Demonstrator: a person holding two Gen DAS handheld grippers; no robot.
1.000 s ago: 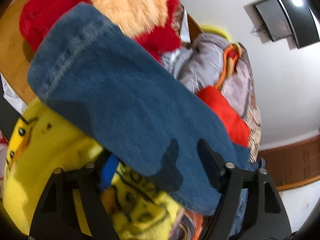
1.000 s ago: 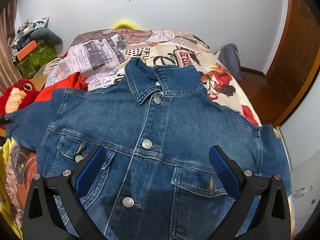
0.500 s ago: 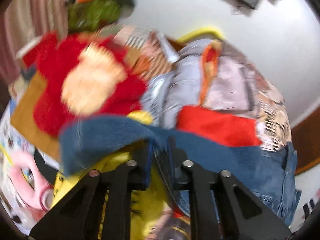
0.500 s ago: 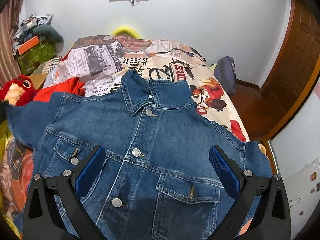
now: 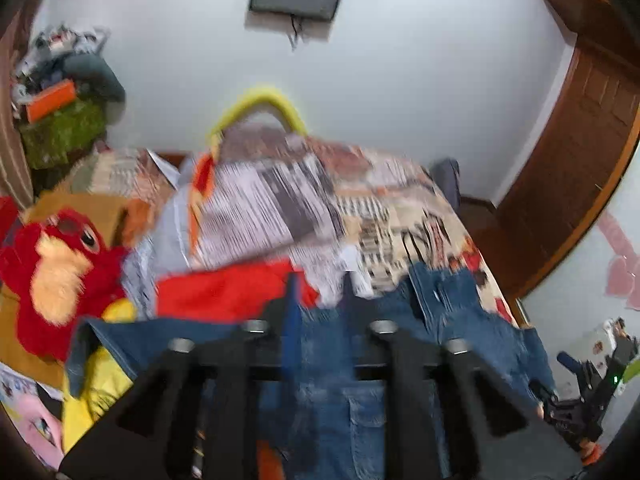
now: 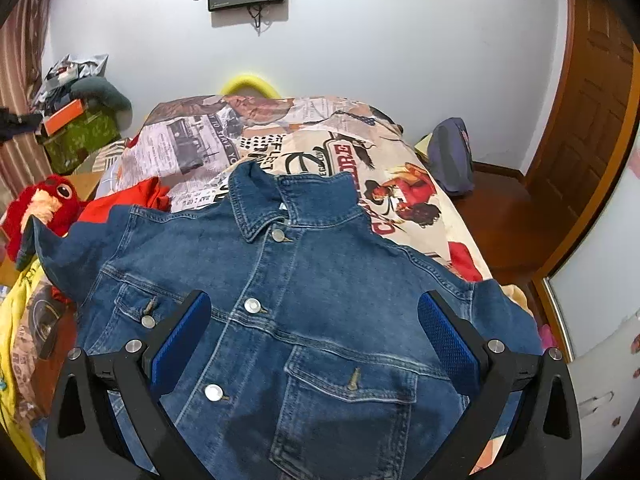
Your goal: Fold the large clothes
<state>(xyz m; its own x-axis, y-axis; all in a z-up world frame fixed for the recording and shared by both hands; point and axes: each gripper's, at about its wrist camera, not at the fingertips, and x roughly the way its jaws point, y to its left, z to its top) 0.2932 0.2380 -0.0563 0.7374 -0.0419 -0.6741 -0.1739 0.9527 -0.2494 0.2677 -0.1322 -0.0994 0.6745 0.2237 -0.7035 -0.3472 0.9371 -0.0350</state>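
Sleeve-fold step: with left gripper (image 5: pixel 318 296) narrowed (grasp unclear through blur) and right gripper (image 6: pixel 314 338) released above denim jacket (image 6: pixel 320 280), carry left-edge sleeve (image 6: pixel 60 248) inward.

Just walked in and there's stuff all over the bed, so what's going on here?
A person with a handheld gripper in each hand is folding a denim jacket spread face up and buttoned on the bed. The right gripper hovers open above the jacket's chest. The left gripper is at the jacket's other side with its fingers close together; blur hides whether it holds cloth. No fold shows yet.
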